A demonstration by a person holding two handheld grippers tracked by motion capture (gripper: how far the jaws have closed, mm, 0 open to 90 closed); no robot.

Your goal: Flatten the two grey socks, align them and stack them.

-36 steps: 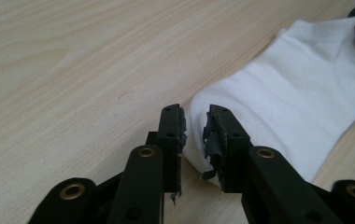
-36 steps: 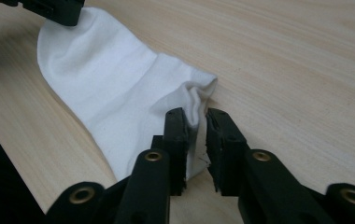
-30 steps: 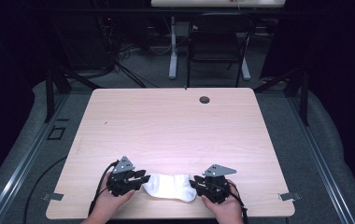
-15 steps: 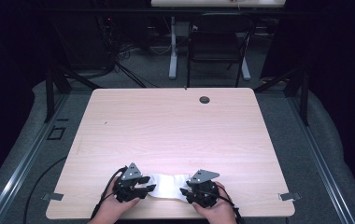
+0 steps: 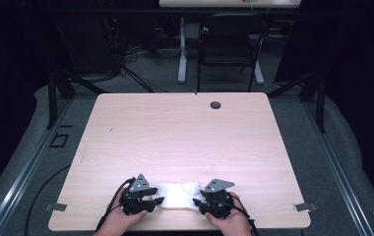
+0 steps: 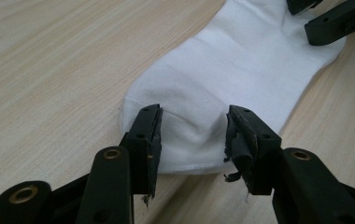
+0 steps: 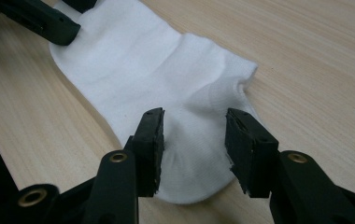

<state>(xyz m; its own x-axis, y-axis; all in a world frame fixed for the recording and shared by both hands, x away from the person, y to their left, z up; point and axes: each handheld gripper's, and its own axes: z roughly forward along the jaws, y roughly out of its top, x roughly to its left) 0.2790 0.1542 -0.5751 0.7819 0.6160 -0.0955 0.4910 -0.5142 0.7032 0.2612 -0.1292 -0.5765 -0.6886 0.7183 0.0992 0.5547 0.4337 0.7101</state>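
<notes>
A white sock (image 5: 177,194) lies flat on the wooden table (image 5: 185,137) close to its near edge. My left gripper (image 5: 156,200) sits at the sock's left end and my right gripper (image 5: 197,201) at its right end. In the left gripper view the left gripper (image 6: 194,126) stands open over one end of the sock (image 6: 241,70), pads clear of the cloth. In the right gripper view the right gripper (image 7: 194,128) is open the same way over the other end of the sock (image 7: 143,70). Both pairs of jaws have just been opening, with the sock's ends lying loose between them.
A round dark grommet hole (image 5: 215,104) sits near the table's far edge. A black chair (image 5: 229,44) and a desk leg (image 5: 181,49) stand beyond the table. The table's front edge runs just under both hands, and cables trail off to the lower left.
Both hands have come slightly closer together and nearer the front edge. The sock between them now looks shorter and lies flat.
</notes>
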